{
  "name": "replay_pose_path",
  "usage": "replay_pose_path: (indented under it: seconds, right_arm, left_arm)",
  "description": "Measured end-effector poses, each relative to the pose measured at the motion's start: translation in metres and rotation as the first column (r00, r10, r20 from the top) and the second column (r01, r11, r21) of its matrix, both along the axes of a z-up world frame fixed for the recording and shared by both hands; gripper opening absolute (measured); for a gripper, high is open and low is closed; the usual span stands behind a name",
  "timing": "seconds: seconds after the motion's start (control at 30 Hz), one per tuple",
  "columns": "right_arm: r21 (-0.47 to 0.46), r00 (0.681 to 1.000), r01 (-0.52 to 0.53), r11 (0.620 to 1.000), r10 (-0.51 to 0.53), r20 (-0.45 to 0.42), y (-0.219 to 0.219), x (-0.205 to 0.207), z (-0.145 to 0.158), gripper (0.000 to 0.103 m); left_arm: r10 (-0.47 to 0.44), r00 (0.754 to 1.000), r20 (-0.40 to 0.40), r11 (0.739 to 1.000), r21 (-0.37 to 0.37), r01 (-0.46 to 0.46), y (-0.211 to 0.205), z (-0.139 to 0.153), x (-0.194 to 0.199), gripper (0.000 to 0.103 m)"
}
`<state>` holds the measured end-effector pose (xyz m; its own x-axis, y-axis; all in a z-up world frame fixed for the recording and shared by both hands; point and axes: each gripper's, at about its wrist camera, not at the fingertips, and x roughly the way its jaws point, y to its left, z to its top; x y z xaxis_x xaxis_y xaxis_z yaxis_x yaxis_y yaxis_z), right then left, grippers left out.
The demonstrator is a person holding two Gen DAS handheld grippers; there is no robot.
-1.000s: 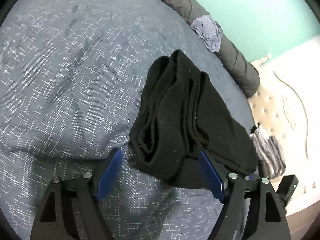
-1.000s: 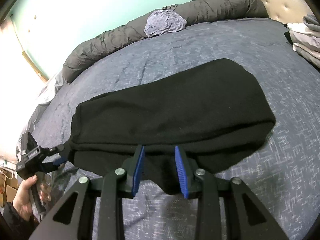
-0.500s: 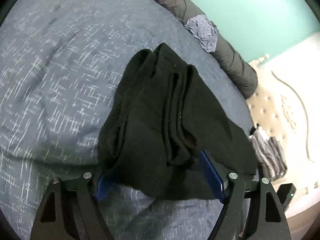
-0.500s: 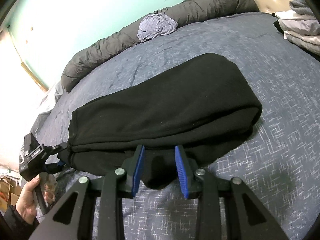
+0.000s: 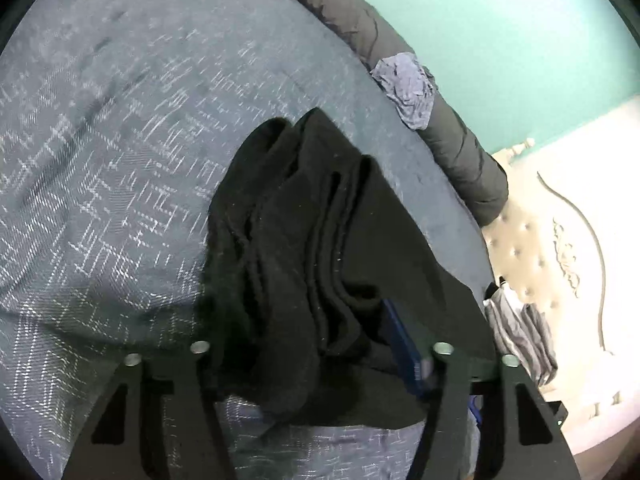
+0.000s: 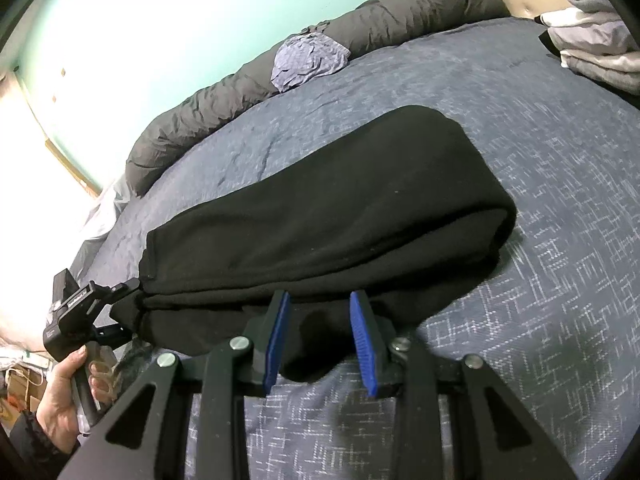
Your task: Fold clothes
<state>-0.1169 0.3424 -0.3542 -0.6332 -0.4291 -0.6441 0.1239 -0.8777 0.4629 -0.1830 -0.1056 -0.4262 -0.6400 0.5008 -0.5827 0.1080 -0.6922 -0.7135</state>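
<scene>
The left gripper (image 5: 316, 364) has the thick end of the folded black garment (image 5: 320, 248) bunched between its fingers. Its jaws have just been closing, and the cloth hides the left finger, so I cannot tell if the pads press on it yet. Only the blue pad (image 5: 404, 344) on the right finger peeks out. The right gripper (image 6: 320, 340) has its two blue pads a little apart with a fold of the same black garment (image 6: 320, 216) between them; both pads touch the cloth and hold it.

The garment lies on the blue-grey bedspread (image 5: 120, 160), stretching away from both pairs of fingers. In the right wrist view the person's left hand (image 6: 68, 396) holds the other gripper's handle at the garment's left end.

Beyond the fingers, a long dark grey rolled quilt (image 6: 360, 28) runs along the far side of the bed, with a crumpled light blue cloth (image 6: 308, 60) lying on it. Off to the right of the fingers sits a stack of folded grey and white clothes (image 6: 596, 44). Behind it all are a tufted cream headboard (image 5: 532, 240) and a teal wall (image 5: 500, 40).
</scene>
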Motion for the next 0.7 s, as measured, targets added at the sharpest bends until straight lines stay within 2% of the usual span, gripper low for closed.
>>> replay_pose_path:
  seconds: [0.07, 0.2, 0.5, 0.7]
  right_arm:
    - [-0.009, 1.0, 0.007, 1.0, -0.007, 0.002, 0.002, 0.001, -0.001, 0.032]
    - [-0.022, 1.0, 0.016, 1.0, -0.016, -0.005, 0.007, 0.002, 0.0, 0.032]
    - [-0.061, 0.998, 0.058, 0.996, -0.059, -0.016, 0.027, 0.005, 0.002, 0.032]
    - [-0.09, 0.995, 0.1, 0.991, -0.101, -0.008, 0.049, 0.006, 0.0, 0.033]
  left_arm:
    - [-0.007, 1.0, -0.005, 1.0, -0.007, 0.007, 0.001, 0.003, -0.002, 0.055]
    - [-0.015, 1.0, -0.024, 1.0, -0.007, 0.014, -0.001, 0.011, 0.0, 0.04]
    - [-0.059, 0.993, -0.106, 0.996, -0.068, 0.052, 0.017, 0.055, 0.0, 0.032]
    - [-0.147, 0.975, -0.165, 0.984, -0.13, 0.126, 0.06, 0.099, -0.012, 0.027]
